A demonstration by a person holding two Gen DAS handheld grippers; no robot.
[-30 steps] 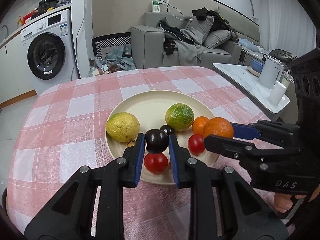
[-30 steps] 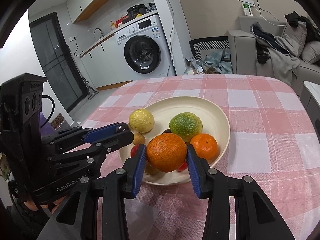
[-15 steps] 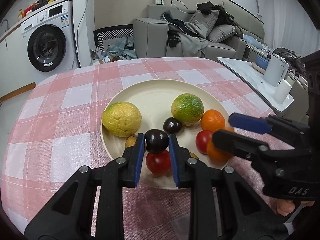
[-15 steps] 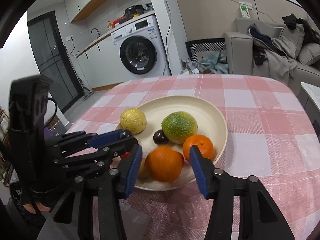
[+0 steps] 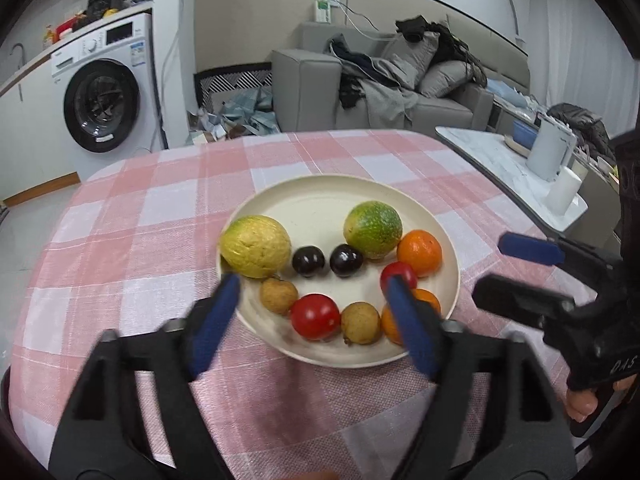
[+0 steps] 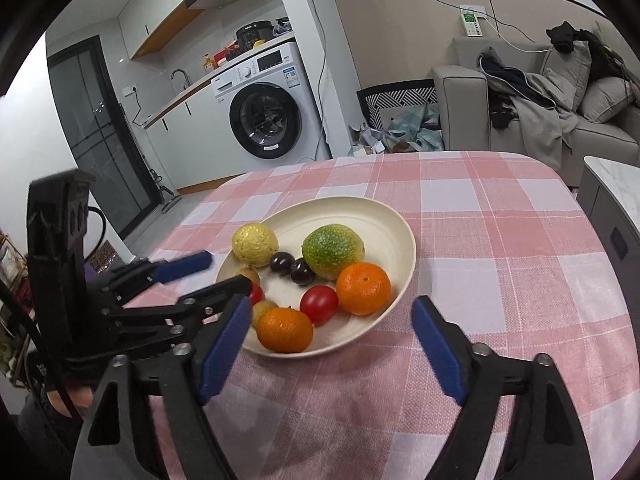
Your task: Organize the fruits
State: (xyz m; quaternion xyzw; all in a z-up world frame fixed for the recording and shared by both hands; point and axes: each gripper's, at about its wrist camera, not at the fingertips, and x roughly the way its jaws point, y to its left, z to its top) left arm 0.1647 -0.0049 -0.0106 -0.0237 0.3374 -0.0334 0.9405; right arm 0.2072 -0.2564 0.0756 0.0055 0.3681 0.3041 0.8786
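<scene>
Left gripper (image 5: pixel 312 300) and right gripper (image 6: pixel 328 322) just sprang wide, empty; ahead, tomato (image 5: pixel 315 316) smooth, soft; pinch mid-body.

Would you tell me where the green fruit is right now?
In the left wrist view, the green fruit sits on the plate, right of centre, beside an orange.

Left gripper (image 5: pixel 312 300) jaws have just been opening and stand wide, gripping nothing; cream plate (image 5: pixel 320 200) on the checked tablecloth (image 5: pixel 140 248) carries two dark plums (image 5: pixel 308 261), side by side; right gripper (image 5: pixel 516 268) stands just beside the plate.
</scene>
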